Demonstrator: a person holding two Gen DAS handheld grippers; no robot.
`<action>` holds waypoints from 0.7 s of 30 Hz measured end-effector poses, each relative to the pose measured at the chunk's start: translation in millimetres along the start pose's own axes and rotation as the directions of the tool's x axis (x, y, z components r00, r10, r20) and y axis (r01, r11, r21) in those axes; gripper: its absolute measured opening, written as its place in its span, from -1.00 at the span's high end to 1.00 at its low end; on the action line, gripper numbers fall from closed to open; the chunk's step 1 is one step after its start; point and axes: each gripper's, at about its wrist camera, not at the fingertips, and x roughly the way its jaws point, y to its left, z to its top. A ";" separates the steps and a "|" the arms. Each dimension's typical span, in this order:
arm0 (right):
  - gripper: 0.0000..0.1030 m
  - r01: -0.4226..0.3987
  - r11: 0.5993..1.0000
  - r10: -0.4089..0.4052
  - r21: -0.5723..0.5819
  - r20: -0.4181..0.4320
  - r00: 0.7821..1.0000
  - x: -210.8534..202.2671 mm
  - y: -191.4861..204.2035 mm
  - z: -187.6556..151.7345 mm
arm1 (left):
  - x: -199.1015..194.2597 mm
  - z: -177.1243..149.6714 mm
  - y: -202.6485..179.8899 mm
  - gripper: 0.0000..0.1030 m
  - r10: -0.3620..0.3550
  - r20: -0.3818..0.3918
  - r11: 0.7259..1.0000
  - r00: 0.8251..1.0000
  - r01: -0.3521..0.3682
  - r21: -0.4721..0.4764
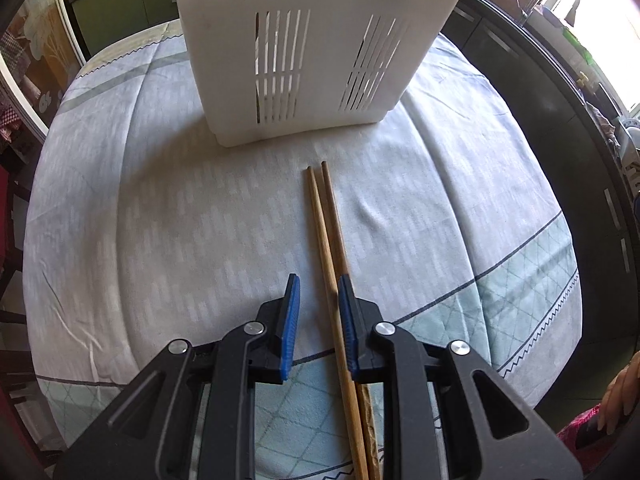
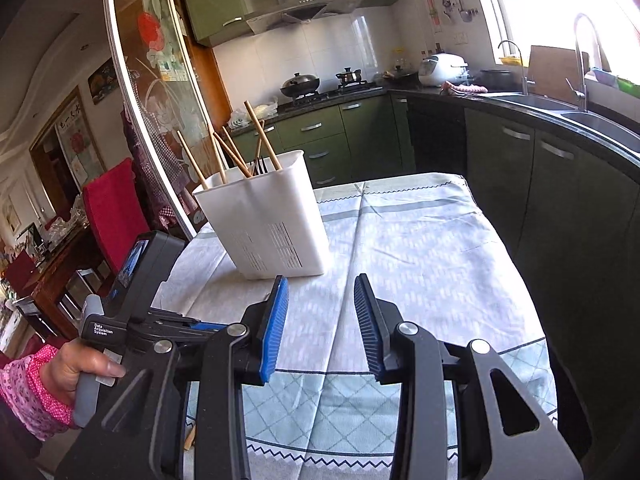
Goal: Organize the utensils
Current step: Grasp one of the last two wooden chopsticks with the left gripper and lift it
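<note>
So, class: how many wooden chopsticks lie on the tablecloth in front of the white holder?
2. The two brown wooden chopsticks lie side by side on the cloth, between the left tool's open fingers. Others stand inside the white slotted plastic holder.

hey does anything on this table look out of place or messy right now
One thing: a pair of wooden chopsticks lies flat on the tablecloth in front of the white utensil holder, while other chopsticks already stand inside it, leaning at mixed angles. The open left gripper straddles the loose pair. No spills or damage show.
</note>
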 end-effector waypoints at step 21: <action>0.27 -0.017 1.000 0.017 0.018 -0.053 0.998 13.0 3.3 -2.3 | 16.2 22.0 -19.9 0.63 0.108 -0.054 0.994 0.993 -0.106 0.037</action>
